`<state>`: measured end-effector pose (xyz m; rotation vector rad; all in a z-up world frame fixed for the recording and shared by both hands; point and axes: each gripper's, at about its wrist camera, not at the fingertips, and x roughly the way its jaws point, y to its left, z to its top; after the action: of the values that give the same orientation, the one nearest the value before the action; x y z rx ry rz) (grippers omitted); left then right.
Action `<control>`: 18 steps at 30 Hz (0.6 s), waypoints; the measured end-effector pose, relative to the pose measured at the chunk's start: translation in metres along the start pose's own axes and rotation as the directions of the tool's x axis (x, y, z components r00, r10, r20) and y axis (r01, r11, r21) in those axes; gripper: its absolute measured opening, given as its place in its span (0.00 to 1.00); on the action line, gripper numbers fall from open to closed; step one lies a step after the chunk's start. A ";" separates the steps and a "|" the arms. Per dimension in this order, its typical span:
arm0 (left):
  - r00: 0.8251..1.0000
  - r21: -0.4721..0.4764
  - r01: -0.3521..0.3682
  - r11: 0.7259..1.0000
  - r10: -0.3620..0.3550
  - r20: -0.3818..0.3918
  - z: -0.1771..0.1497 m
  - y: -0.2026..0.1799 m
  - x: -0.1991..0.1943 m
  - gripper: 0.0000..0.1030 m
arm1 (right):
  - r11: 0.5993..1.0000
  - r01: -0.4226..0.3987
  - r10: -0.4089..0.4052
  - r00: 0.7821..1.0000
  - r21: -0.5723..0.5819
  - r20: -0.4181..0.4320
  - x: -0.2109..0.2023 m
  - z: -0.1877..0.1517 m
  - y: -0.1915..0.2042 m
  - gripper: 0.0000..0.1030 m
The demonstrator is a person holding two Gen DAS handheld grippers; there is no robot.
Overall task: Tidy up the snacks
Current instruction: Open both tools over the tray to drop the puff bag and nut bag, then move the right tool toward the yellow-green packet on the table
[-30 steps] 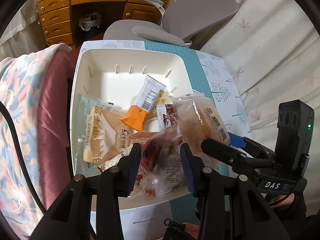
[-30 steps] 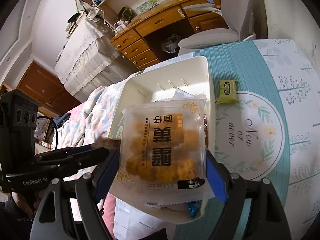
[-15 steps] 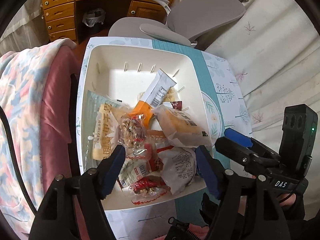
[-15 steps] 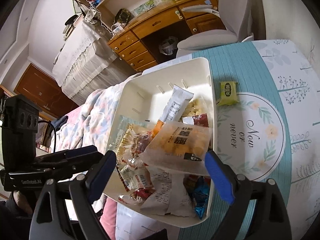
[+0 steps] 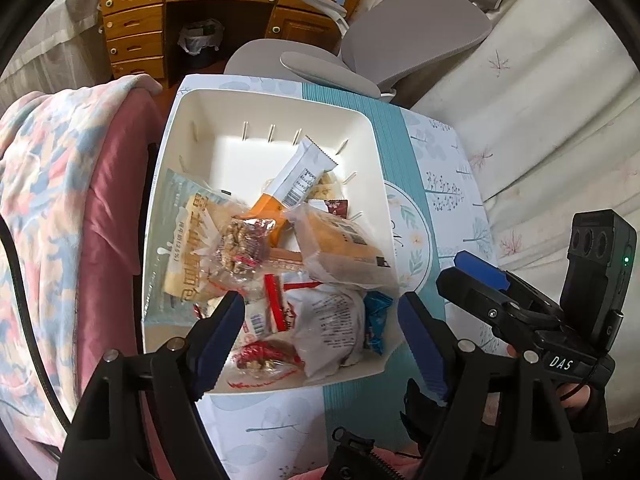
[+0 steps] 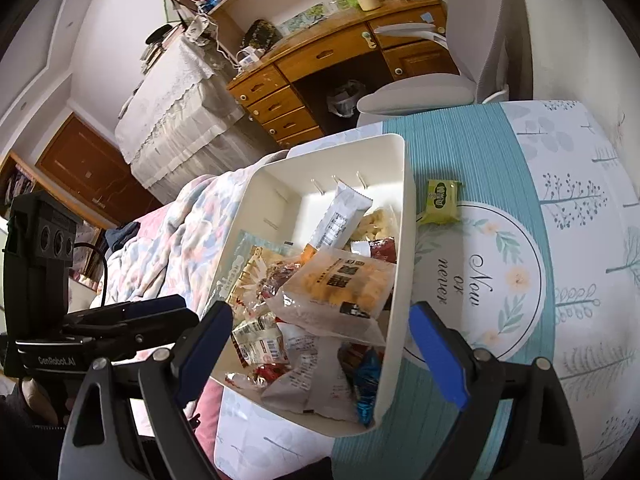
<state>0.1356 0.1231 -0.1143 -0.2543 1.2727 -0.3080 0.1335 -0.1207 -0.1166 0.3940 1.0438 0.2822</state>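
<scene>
Behind everything stand a wooden desk (image 5: 224, 4) and a grey chair (image 5: 408, 36); nearer lies the counter (image 6: 520, 160) under a teal and white printed cloth.

Both grippers hover over the near end of a white bin (image 5: 276, 112) that sits toward the counter's left edge. The left gripper (image 5: 320, 320) has its blue-padded fingers (image 5: 218, 332) spread wide apart, holding nothing, with the pile of packets showing between them. The right gripper (image 6: 320, 332) is likewise spread wide and empty, one finger over the bin's inside, the other beyond its right wall above the cloth.

Inside the bin, at its near end, lie a clear pack of orange biscuits (image 6: 340, 284), a white wrinkled packet (image 5: 328, 320), a blue wrapper (image 5: 376, 316) in the near right corner, and a nut bar (image 5: 244, 244). A pale blue bread bag (image 5: 188, 248) leans along the left wall. A white and orange bar (image 5: 300, 180) points toward the far wall. The bin's far end is bare.

Outside, just beside the bin's right wall, a green packet (image 6: 440, 198) rests on the cloth.
</scene>
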 end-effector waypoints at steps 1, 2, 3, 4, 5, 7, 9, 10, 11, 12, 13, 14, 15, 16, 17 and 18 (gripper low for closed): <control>1.000 -0.006 -0.004 1.000 0.004 0.003 -0.001 -0.003 0.000 0.76 | 1.000 -0.003 0.003 1.000 -0.006 -0.002 -0.002 0.001 -0.002 0.88; 1.000 -0.012 -0.006 1.000 0.007 0.005 -0.002 -0.005 -0.001 0.76 | 1.000 -0.008 0.008 1.000 -0.013 -0.004 -0.004 0.001 -0.005 0.88; 1.000 -0.018 -0.009 1.000 0.009 0.009 -0.004 -0.008 -0.001 0.76 | 1.000 -0.011 0.011 1.000 -0.017 -0.005 -0.005 0.001 -0.007 0.88; 1.000 -0.025 -0.014 1.000 0.014 0.013 -0.006 -0.012 -0.001 0.76 | 1.000 -0.016 0.016 1.000 -0.025 -0.006 -0.007 0.001 -0.009 0.88; 1.000 -0.029 -0.017 0.999 0.018 0.016 -0.007 -0.015 -0.001 0.76 | 0.999 -0.019 0.019 1.000 -0.031 -0.008 -0.008 0.001 -0.011 0.88; 0.999 -0.040 -0.028 0.999 0.029 0.022 -0.010 -0.023 0.000 0.76 | 0.999 -0.025 0.024 1.000 -0.046 -0.013 -0.012 0.002 -0.017 0.88; 0.999 -0.051 -0.036 0.998 0.038 0.028 -0.013 -0.032 0.001 0.76 | 0.998 -0.030 0.030 0.999 -0.057 -0.017 -0.014 0.003 -0.023 0.88; 0.999 -0.055 -0.040 0.998 0.042 0.031 -0.013 -0.035 0.002 0.76 | 0.997 -0.033 0.032 0.999 -0.063 -0.019 -0.016 0.004 -0.026 0.88; 0.998 -0.059 -0.044 0.997 0.046 0.034 -0.014 -0.039 0.003 0.76 | 0.997 -0.036 0.034 0.999 -0.070 -0.020 -0.017 0.004 -0.030 0.88; 0.998 -0.064 -0.047 0.997 0.050 0.035 -0.015 -0.042 0.004 0.76 | 0.997 -0.037 0.036 0.999 -0.074 -0.021 -0.019 0.005 -0.033 0.88; 0.998 -0.071 -0.054 0.996 0.057 0.038 -0.016 -0.048 0.006 0.76 | 0.996 -0.039 0.037 0.999 -0.082 -0.023 -0.020 0.006 -0.037 0.88; 0.997 -0.076 -0.059 0.995 0.063 0.040 -0.017 -0.051 0.007 0.76 | 0.995 -0.039 0.037 0.999 -0.089 -0.024 -0.021 0.007 -0.039 0.88; 0.997 -0.080 -0.065 0.995 0.069 0.042 -0.017 -0.055 0.009 0.76 | 0.994 -0.040 0.038 0.999 -0.097 -0.025 -0.022 0.008 -0.043 0.88; 0.996 -0.087 -0.071 0.994 0.075 0.044 -0.018 -0.059 0.011 0.76 | 0.994 -0.041 0.039 0.999 -0.106 -0.028 -0.023 0.009 -0.047 0.88; 0.996 -0.094 -0.074 0.993 0.079 0.046 -0.018 -0.062 0.013 0.76 | 0.992 -0.042 0.038 0.999 -0.116 -0.032 -0.024 0.010 -0.051 0.88; 0.996 -0.099 -0.076 0.992 0.081 0.048 -0.019 -0.064 0.014 0.76 | 0.991 -0.042 0.038 0.999 -0.124 -0.035 -0.025 0.011 -0.055 0.88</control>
<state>0.1157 0.0577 -0.1091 -0.2925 1.2448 -0.1715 0.1335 -0.1822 -0.1172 0.2991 1.0451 0.3891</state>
